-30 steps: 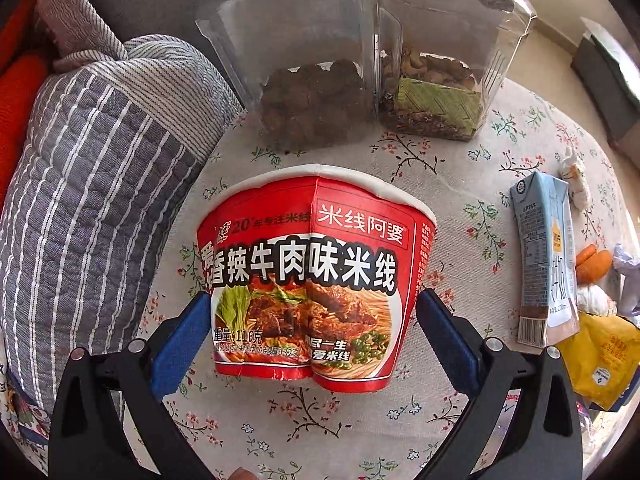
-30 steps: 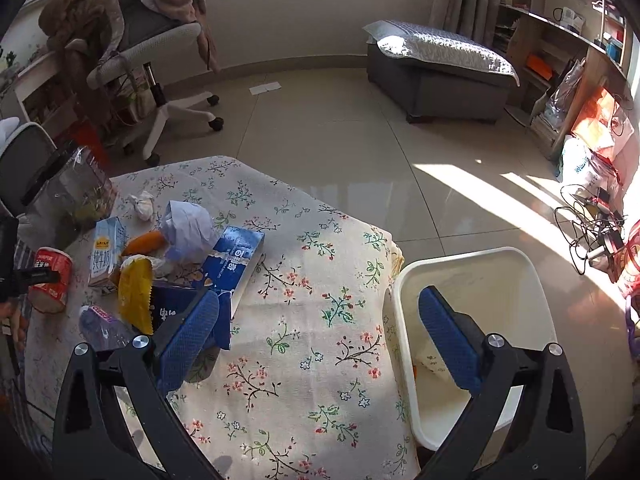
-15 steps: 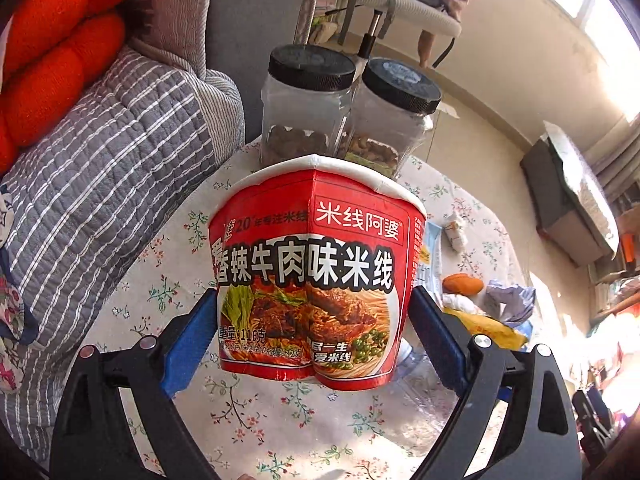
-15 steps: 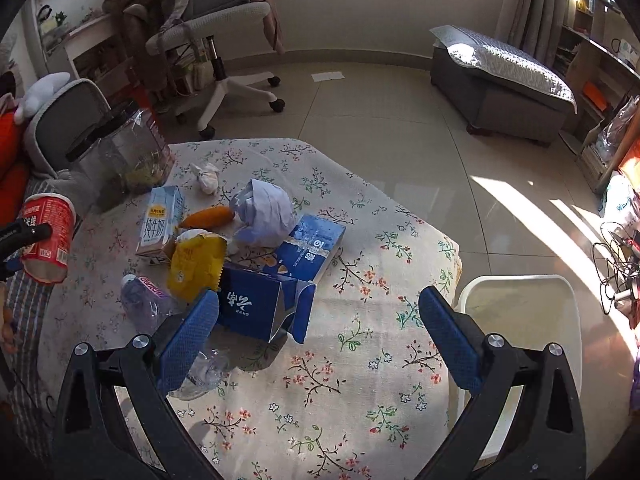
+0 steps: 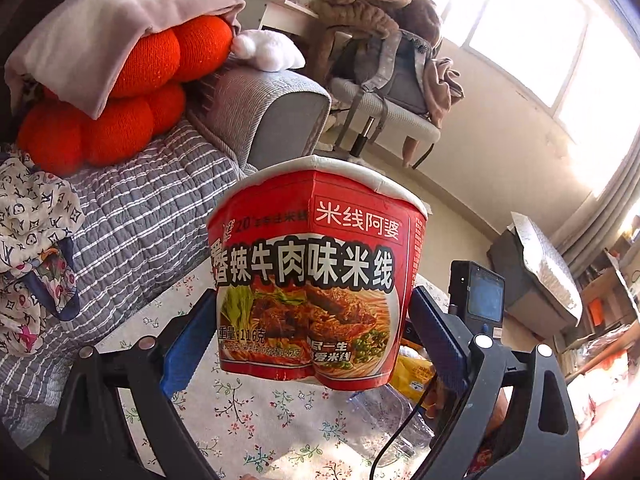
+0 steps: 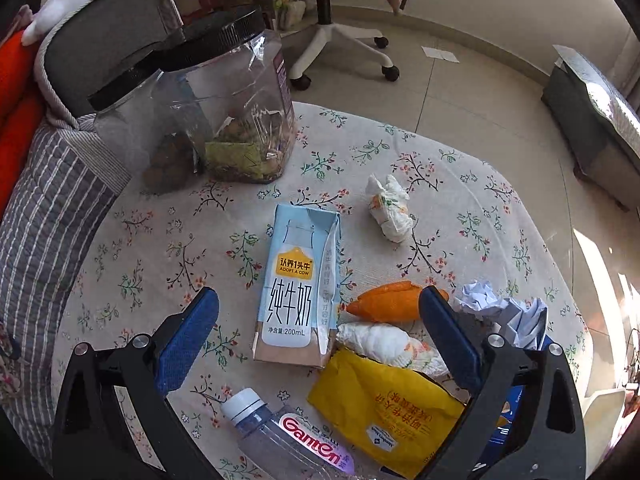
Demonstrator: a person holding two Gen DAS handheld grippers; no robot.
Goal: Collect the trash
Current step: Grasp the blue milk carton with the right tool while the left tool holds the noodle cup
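Noodle cup (image 5: 316, 276) has risen off the table (image 5: 280, 420).

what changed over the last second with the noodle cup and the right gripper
The left gripper closed on the red noodle cup and lifted it off the floral table. The right gripper, open and empty, swung from the white bin to over the milk carton. The trash on the table stayed put.

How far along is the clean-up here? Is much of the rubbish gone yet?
No finished piece shows. In hand: the left claw holds the red noodle cup lifted off the table. Left: milk carton, water bottle, yellow wrapper and crumpled paper lie under the open right claw.
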